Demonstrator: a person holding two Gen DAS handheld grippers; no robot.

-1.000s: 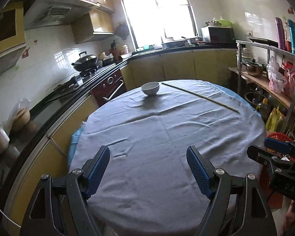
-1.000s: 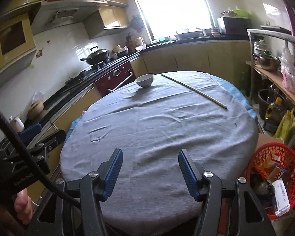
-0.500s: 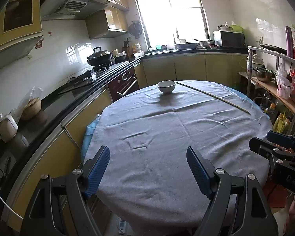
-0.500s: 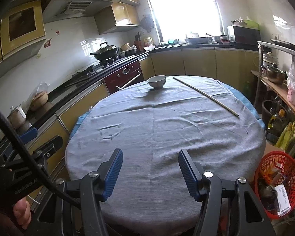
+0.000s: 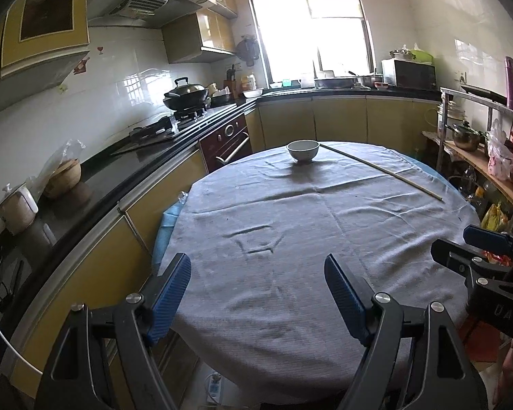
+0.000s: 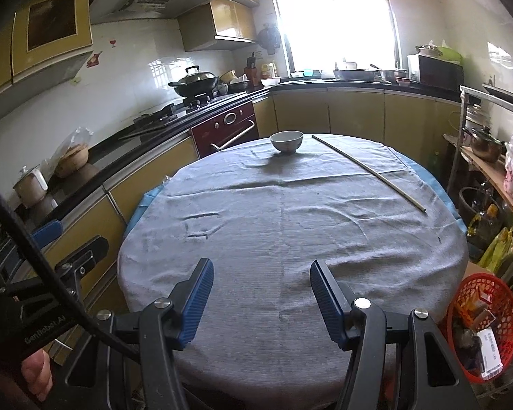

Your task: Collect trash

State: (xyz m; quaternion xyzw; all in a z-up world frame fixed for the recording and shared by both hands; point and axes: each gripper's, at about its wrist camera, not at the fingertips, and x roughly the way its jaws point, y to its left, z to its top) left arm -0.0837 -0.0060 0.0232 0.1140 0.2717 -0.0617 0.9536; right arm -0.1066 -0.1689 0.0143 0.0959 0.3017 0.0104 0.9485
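Both grippers hang apart and empty over the near edge of the round table.

The left gripper [image 5: 258, 294] has its blue pads spread wide with nothing between them, and the right gripper [image 6: 261, 295] also stands released, its jaws a little narrower, holding nothing. Under them lies the grey tablecloth [image 6: 290, 225], wrinkled, covering the table. At the far side sit a white bowl [image 6: 286, 141] and a long thin stick [image 6: 369, 171], apart from each other. The trash is in the red basket [image 6: 478, 311] on the floor just beside the table at the right; its content is small and hard to make out, and the rim is cut off by the picture edge. In the left view the basket is hidden behind the other gripper.
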